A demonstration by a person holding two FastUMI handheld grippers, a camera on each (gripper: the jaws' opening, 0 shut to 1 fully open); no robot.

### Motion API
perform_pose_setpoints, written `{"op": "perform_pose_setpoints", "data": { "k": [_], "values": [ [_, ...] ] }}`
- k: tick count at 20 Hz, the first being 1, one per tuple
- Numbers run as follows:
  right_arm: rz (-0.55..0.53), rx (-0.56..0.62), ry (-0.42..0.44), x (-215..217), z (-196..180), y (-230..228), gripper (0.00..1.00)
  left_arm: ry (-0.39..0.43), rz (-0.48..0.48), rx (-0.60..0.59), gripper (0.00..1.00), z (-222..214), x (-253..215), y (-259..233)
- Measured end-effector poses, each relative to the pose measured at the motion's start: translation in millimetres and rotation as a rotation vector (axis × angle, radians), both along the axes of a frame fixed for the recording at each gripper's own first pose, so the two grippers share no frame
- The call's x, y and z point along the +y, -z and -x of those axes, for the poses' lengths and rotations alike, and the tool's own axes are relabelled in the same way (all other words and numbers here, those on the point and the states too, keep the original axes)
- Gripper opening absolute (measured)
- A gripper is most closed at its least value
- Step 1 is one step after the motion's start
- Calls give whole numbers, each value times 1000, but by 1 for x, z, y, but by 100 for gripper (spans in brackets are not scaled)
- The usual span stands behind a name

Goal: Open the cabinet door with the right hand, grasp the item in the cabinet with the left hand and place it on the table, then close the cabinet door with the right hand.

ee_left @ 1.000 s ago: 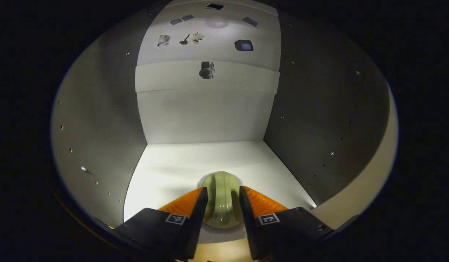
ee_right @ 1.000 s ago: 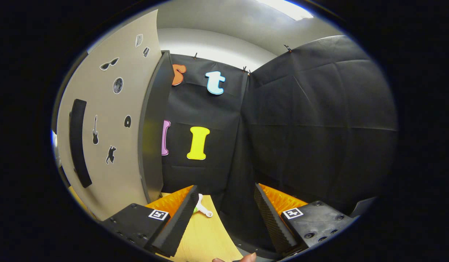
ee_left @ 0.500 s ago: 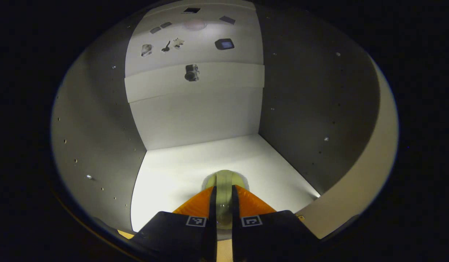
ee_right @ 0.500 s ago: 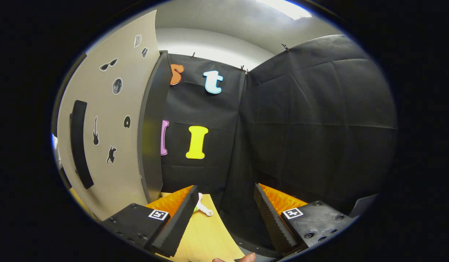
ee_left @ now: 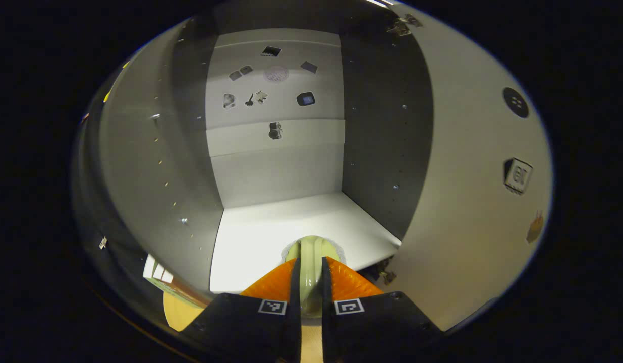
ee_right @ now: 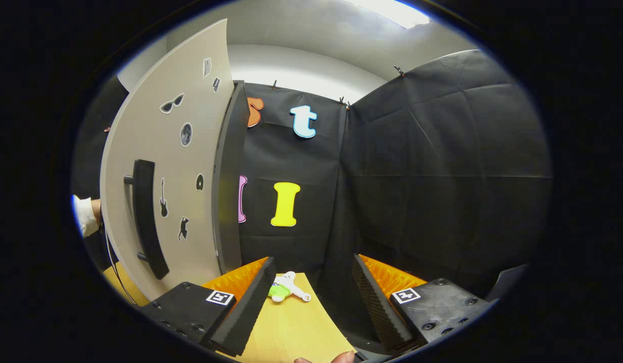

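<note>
Left gripper (ee_left: 311, 282) is clamping the pale green item (ee_left: 311, 252) at the cabinet (ee_left: 276, 171) mouth; right gripper (ee_right: 311, 297) is gaping, holding nothing. That thin pinch could slip.

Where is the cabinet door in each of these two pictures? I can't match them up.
Left gripper view: the cabinet door takes the right side. It is open, its inner face with stickers showing, to the right of the pale green item clamped in the left hand-held gripper.
Right gripper view: the cabinet door stands at the left, its outer face with the long dark handle showing.
Shared landmark: the wooden table, low in both views.
</note>
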State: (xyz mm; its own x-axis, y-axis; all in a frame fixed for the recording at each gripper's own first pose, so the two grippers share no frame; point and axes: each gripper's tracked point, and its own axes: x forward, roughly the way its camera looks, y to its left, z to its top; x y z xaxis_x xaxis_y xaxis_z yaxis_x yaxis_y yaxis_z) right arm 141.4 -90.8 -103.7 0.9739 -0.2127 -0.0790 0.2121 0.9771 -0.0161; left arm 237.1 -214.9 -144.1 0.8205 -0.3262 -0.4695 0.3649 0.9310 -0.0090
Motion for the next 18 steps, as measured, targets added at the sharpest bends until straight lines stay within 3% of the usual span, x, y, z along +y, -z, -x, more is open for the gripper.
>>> {"op": "perform_pose_setpoints", "data": {
  "k": [5, 9, 18],
  "values": [
    [13, -15, -22, 20, -2, -12, 97, -4, -5, 22, 20, 66, 15, 36],
    [8, -25, -33, 32, -5, -18, 98, -59, 39, 45, 20, 108, 28, 73],
    [32, -27, -40, 44, -11, -20, 98, -154, 40, 71, 20, 182, 37, 177]
  ]
}}
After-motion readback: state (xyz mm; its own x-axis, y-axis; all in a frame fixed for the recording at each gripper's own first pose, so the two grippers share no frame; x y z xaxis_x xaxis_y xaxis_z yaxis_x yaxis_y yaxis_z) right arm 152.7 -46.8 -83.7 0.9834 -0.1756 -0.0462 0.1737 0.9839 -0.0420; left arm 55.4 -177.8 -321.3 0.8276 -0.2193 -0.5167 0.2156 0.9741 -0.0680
